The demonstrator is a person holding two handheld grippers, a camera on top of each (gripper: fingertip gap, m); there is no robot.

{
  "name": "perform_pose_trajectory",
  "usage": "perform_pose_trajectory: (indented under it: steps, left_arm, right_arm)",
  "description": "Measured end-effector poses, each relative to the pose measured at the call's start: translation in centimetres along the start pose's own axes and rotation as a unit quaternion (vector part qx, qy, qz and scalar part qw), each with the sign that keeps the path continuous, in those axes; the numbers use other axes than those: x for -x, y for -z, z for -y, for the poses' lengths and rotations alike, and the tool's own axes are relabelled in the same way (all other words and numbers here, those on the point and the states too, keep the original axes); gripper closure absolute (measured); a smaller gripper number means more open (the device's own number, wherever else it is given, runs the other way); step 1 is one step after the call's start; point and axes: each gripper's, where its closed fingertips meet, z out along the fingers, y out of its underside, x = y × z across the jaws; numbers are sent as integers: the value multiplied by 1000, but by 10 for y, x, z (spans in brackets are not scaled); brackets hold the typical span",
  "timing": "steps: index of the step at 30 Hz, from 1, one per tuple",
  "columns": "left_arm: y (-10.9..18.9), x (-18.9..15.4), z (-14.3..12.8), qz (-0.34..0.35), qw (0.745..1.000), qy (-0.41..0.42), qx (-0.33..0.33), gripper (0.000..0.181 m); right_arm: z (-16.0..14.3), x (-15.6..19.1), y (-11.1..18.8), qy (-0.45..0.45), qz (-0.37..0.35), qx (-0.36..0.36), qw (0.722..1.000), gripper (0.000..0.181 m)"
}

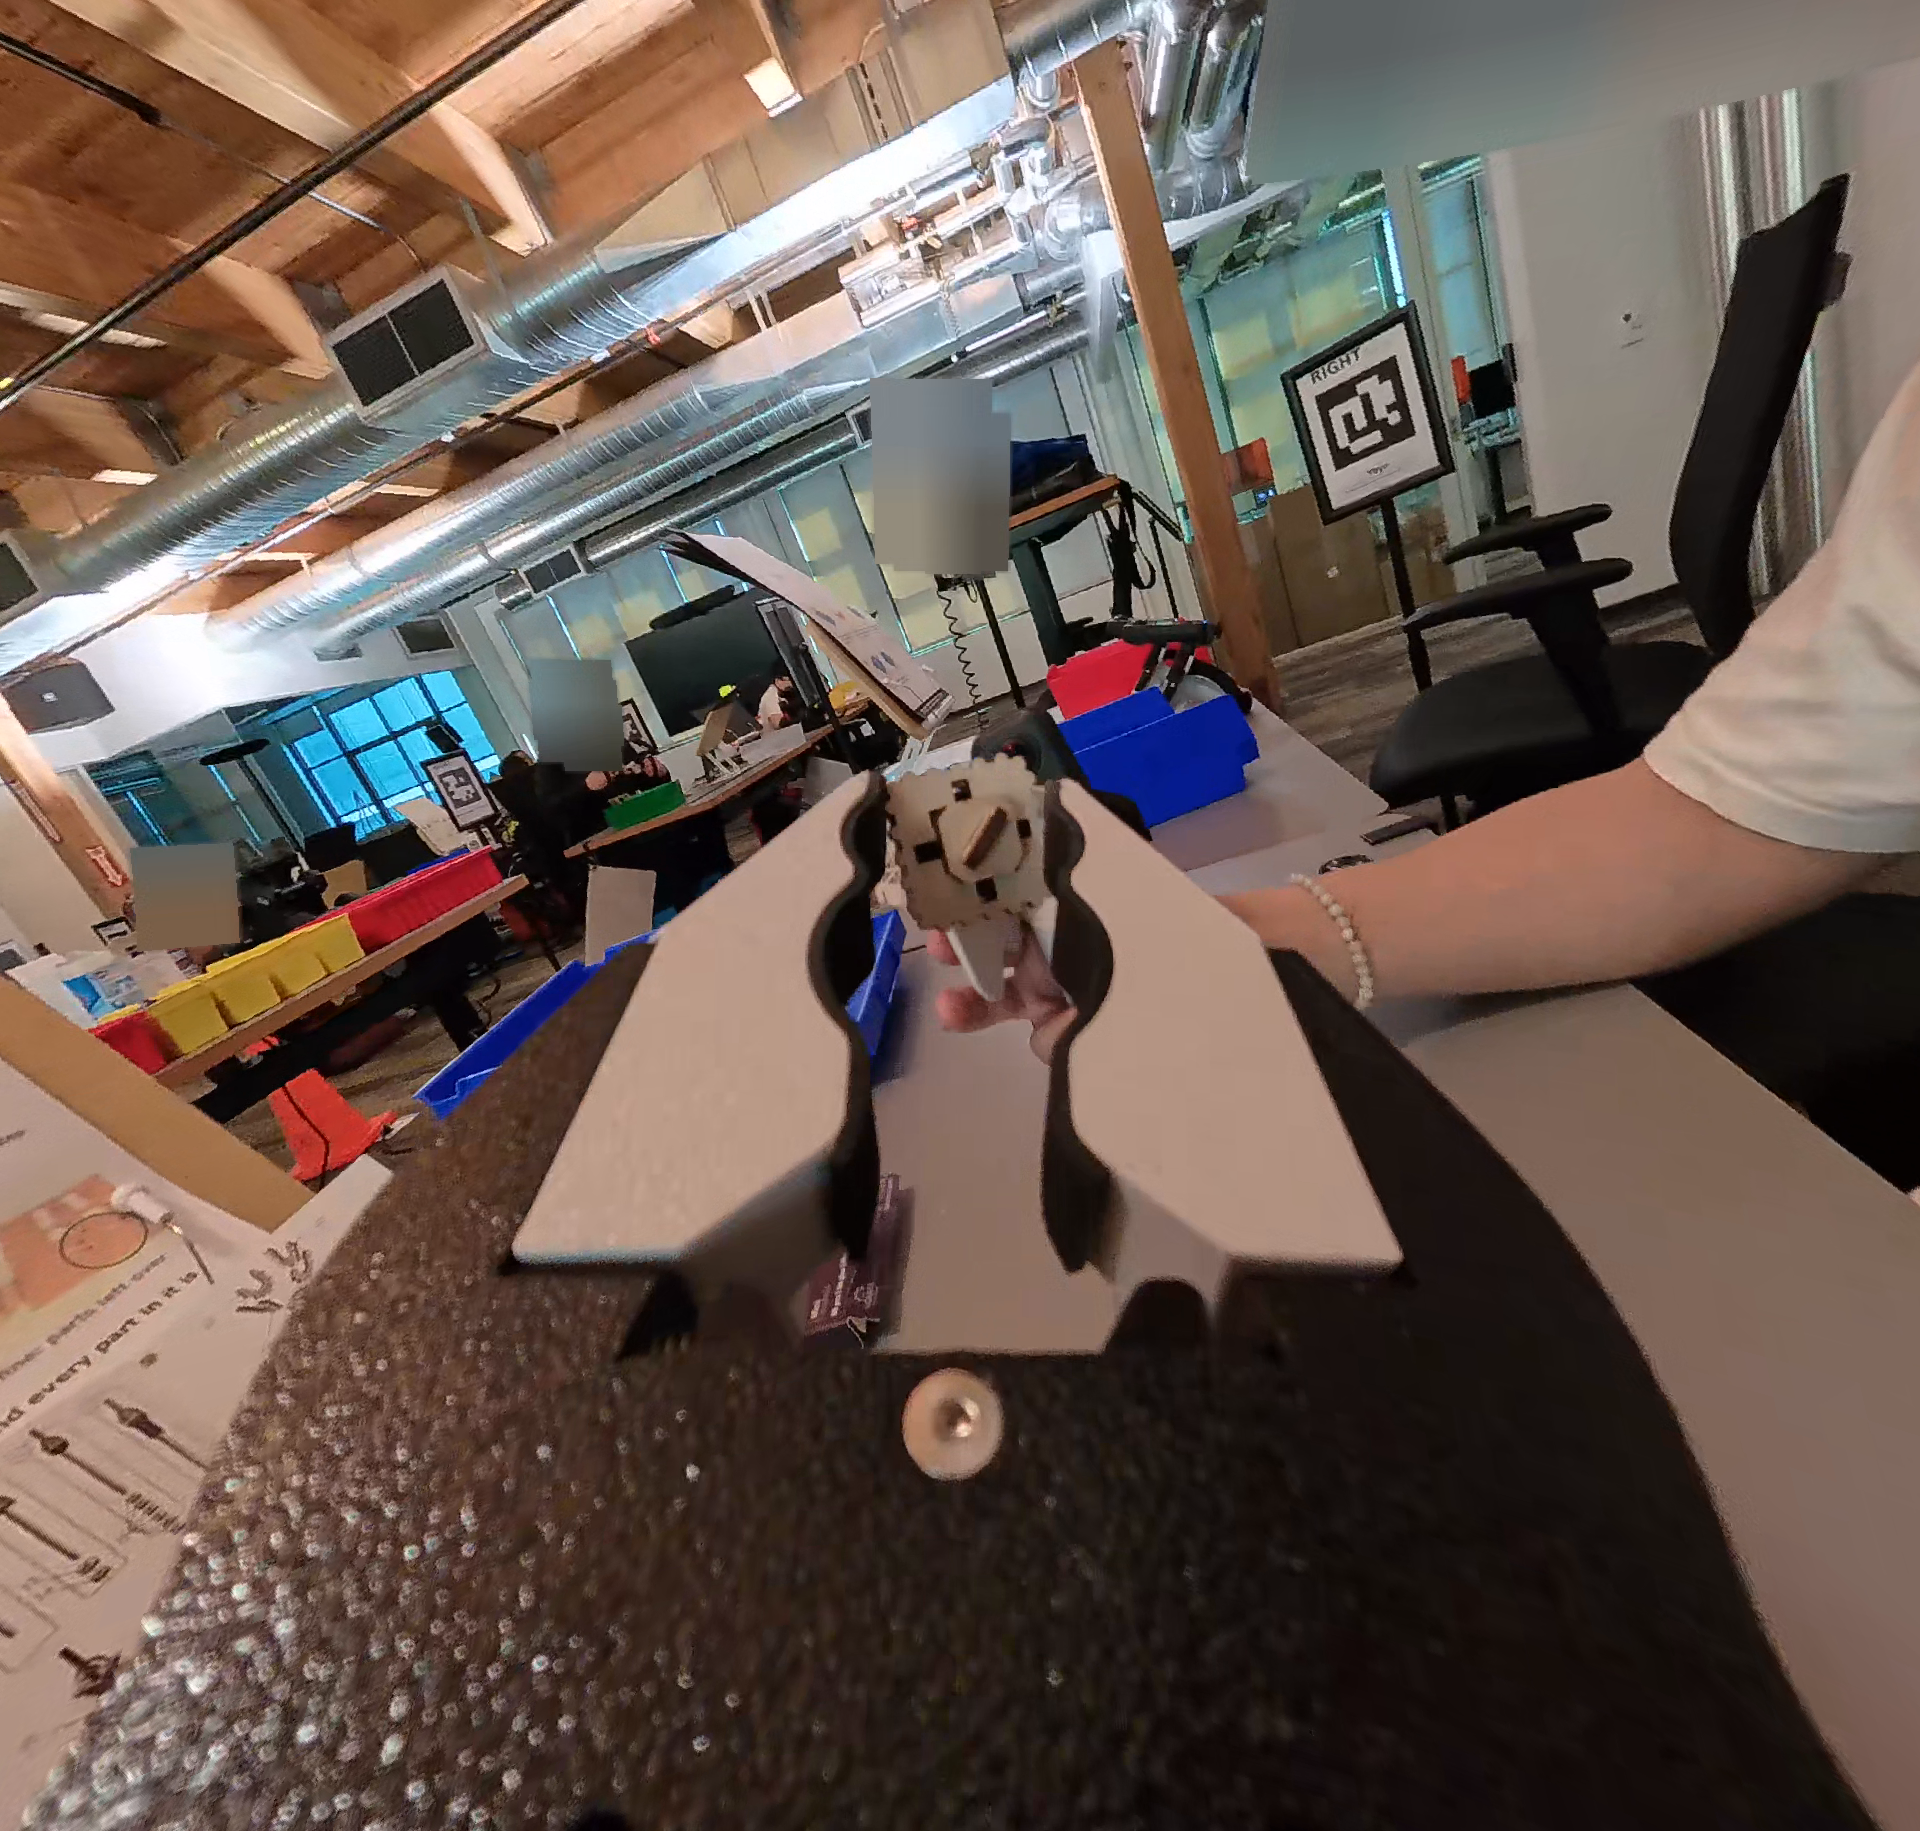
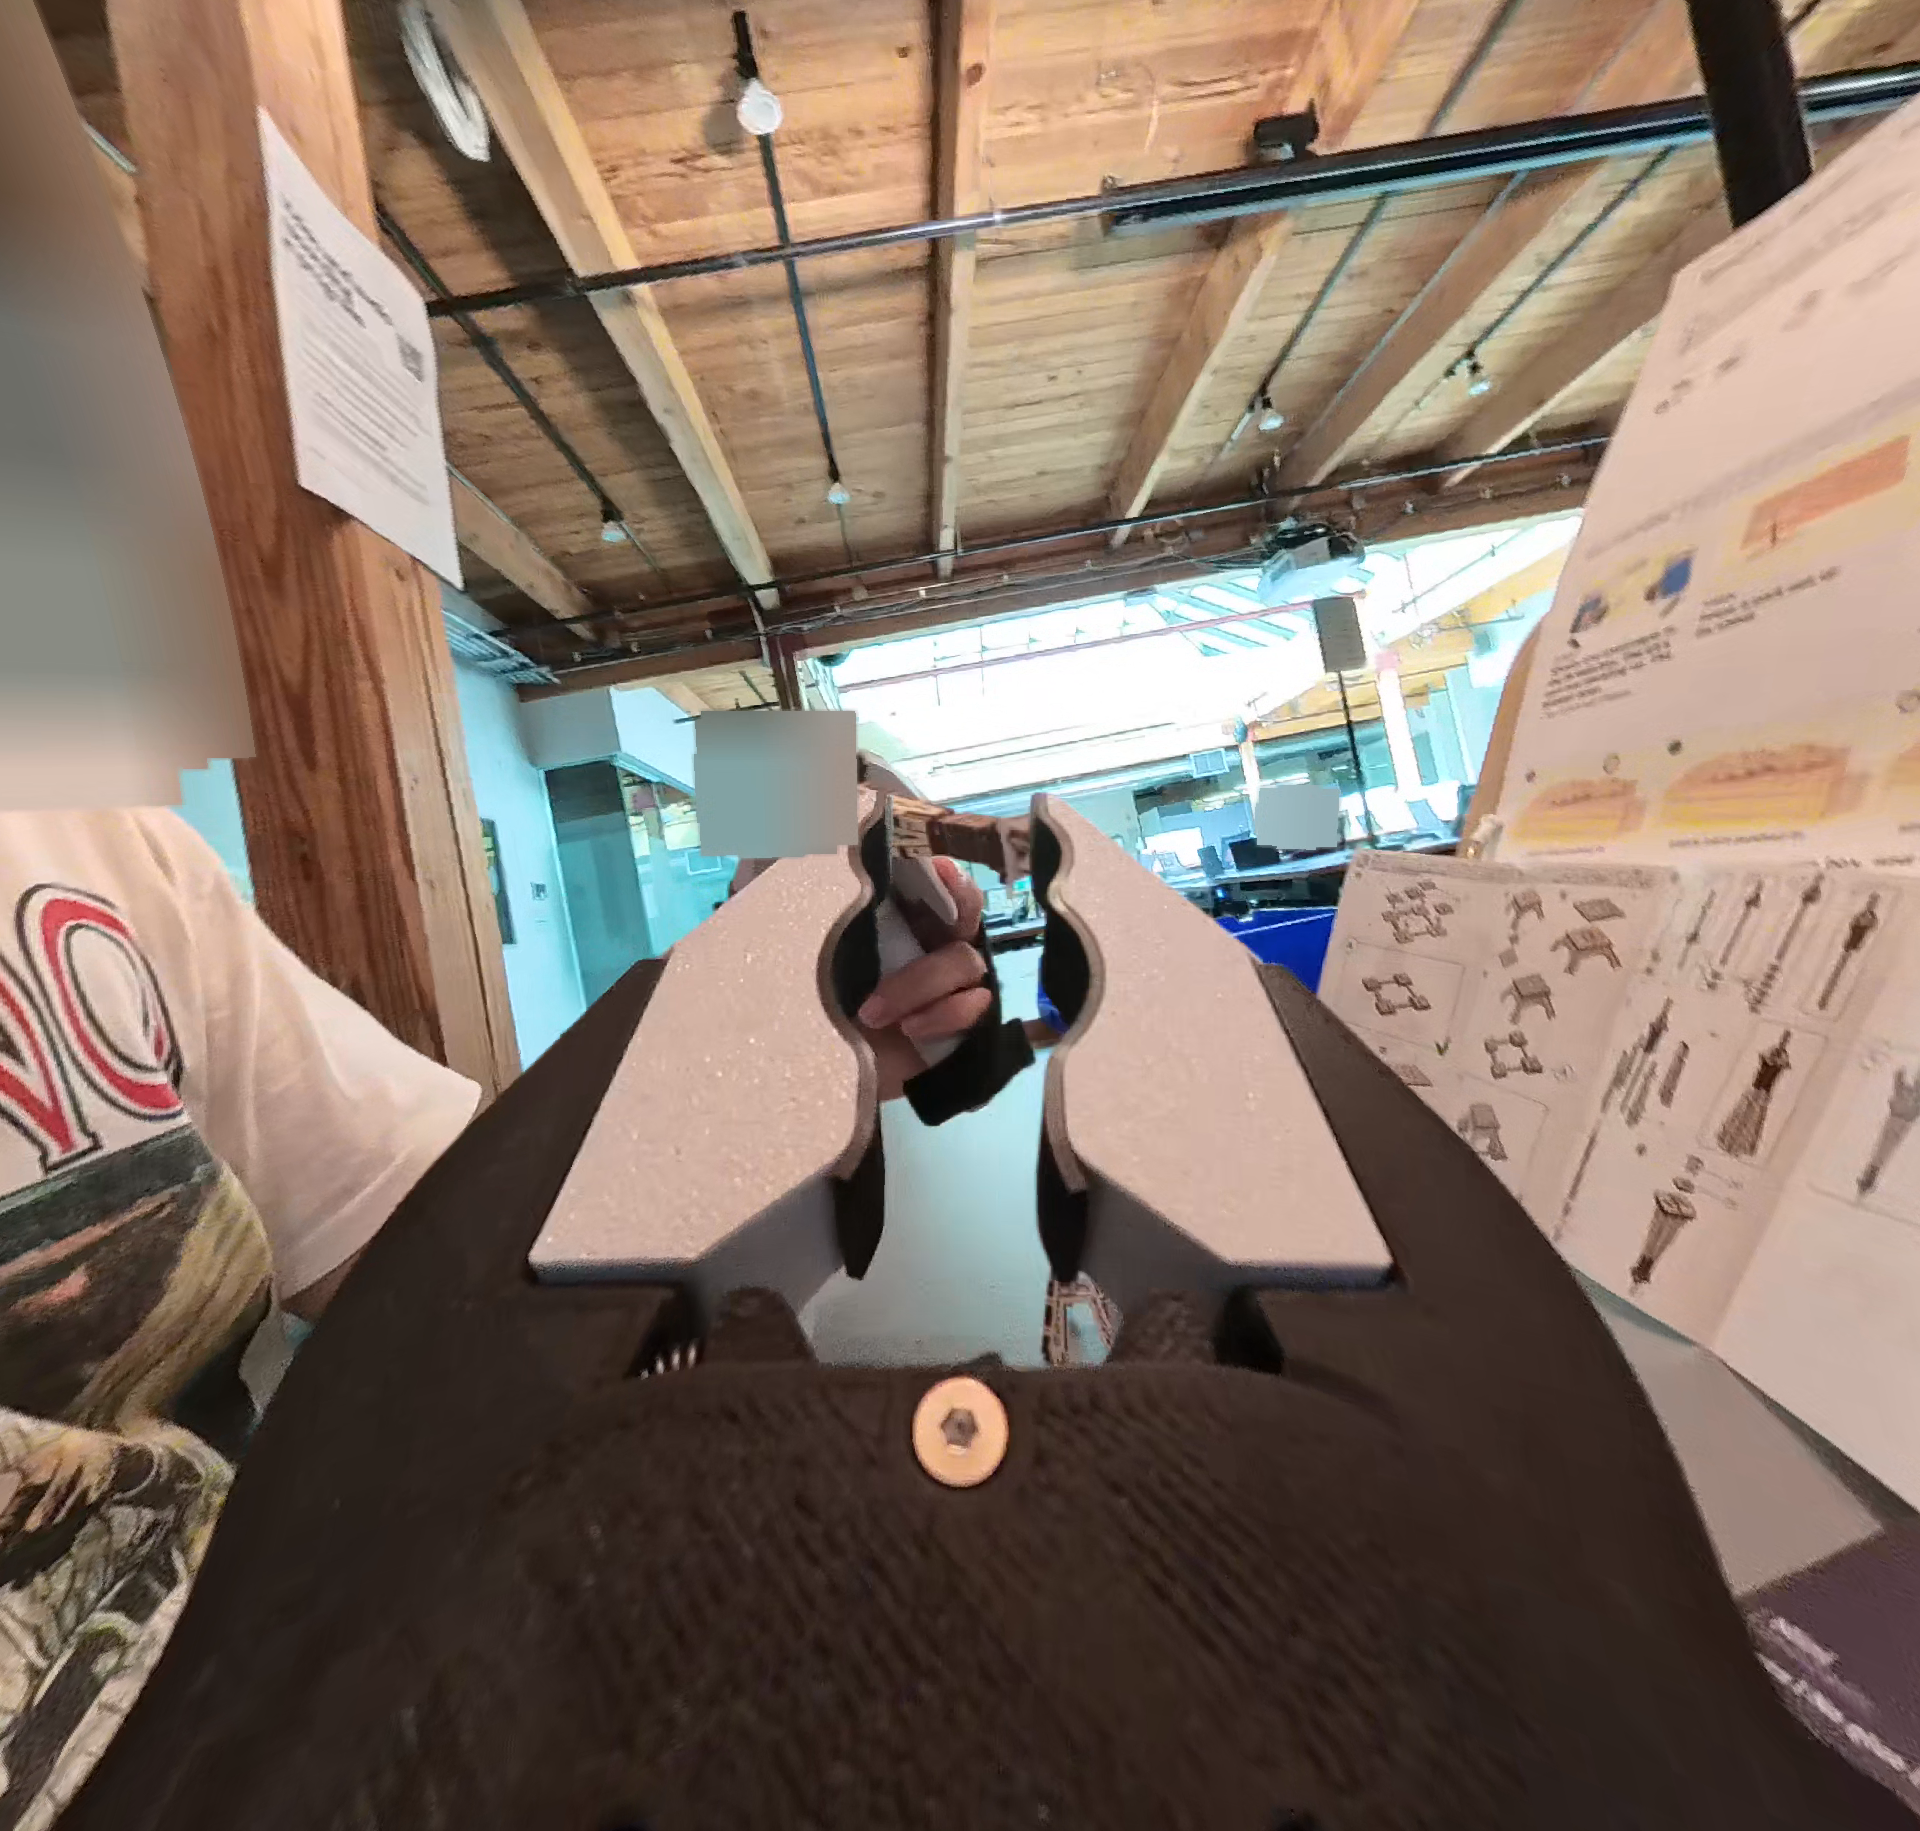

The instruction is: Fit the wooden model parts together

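My left gripper (image 1: 966,810) points up and away, shut on a pale wooden toothed disc (image 1: 961,851) with a slotted peg at its centre; the disc sits edge to edge between the fingertips. Just behind it a hand (image 1: 992,997) holds the other gripper. In the right wrist view my right gripper (image 2: 956,825) tilts up toward the ceiling. A brown wooden model part (image 2: 951,836) spans the gap at its fingertips, and the jaws look closed on it. Beyond it a hand (image 2: 930,997) grips the left gripper's handle. How the two wooden parts meet is hidden.
Grey table (image 1: 1558,1158) below. Instruction sheets stand at the right (image 2: 1558,1033) and lie at the left (image 1: 94,1386). A small wooden piece (image 2: 1075,1319) lies on the table under the right gripper. Blue bins (image 1: 1153,758), a black office chair (image 1: 1558,680), a wooden post (image 2: 312,534). About 9 cm separates my left fingertips from my right.
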Motion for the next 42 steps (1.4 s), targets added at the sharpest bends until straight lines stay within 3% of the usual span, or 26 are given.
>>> perform_pose_trajectory:
  steps: [4,8,10,18,22,26,32,37,42]
  left_arm:
    - [0,1,6,1,1000,15,-26,153]
    - [-3,-2,3,-10,999,23,-26,153]
    - [-4,-3,3,-12,999,24,-29,153]
    - [0,-10,7,-36,997,50,-43,153]
    - [5,-8,9,-34,996,67,-53,153]
    - [8,-8,4,-32,996,73,-46,153]
    - [11,-9,-2,-29,996,77,-31,153]
    - [13,-11,-10,-22,997,73,-6,153]
    - [19,-10,-28,0,997,34,72,153]
  right_arm:
    - [-4,-16,5,-19,-34,4,999,158]
    - [-10,-19,5,-34,-31,8,999,147]
    - [-7,-17,7,-30,-24,2,999,149]
    - [-13,-9,10,43,-7,43,998,164]
    - [-24,-6,9,161,-17,106,981,165]
    - [-23,-13,7,267,-67,134,952,162]
    - [-35,-16,7,394,-86,205,892,167]
    - [-51,-22,8,491,-96,265,824,179]
    - [-68,-39,13,583,-123,332,731,181]
